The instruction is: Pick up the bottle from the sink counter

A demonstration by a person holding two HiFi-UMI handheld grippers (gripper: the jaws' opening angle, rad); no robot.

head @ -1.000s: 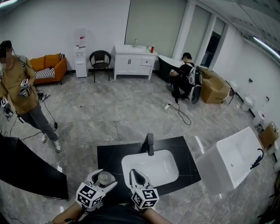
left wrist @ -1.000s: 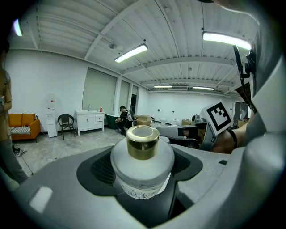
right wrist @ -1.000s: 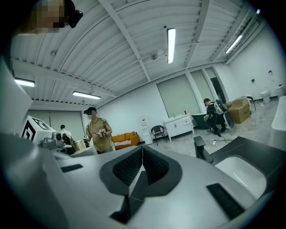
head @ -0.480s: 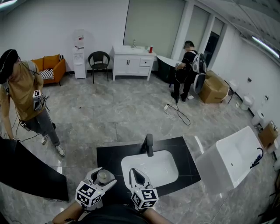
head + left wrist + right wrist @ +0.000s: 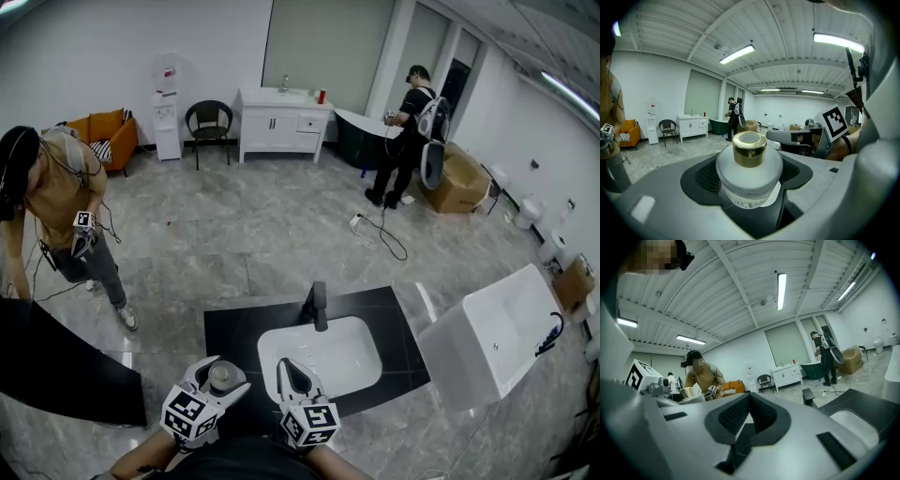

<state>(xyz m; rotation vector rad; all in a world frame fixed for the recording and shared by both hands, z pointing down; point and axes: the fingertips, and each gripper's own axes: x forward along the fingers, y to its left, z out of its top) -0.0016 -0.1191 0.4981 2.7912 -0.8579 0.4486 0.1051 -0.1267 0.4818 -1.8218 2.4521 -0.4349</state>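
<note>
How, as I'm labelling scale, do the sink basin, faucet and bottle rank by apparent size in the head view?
1. Largest: sink basin.
2. Then faucet and bottle, which look alike; the bottle sits nearer the camera, part hidden between the fingers of the left gripper, so I won't rank them.

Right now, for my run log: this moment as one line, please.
left gripper: shut on bottle | bottle: upright, gold cap on top | right gripper: shut, empty

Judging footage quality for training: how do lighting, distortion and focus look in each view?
Head view: evenly lit, straight lines bowed. Left gripper view: heavy fisheye, black corners, bottle sharp, ceiling lamp glaring. Right gripper view: same fisheye, strip light glaring.
</note>
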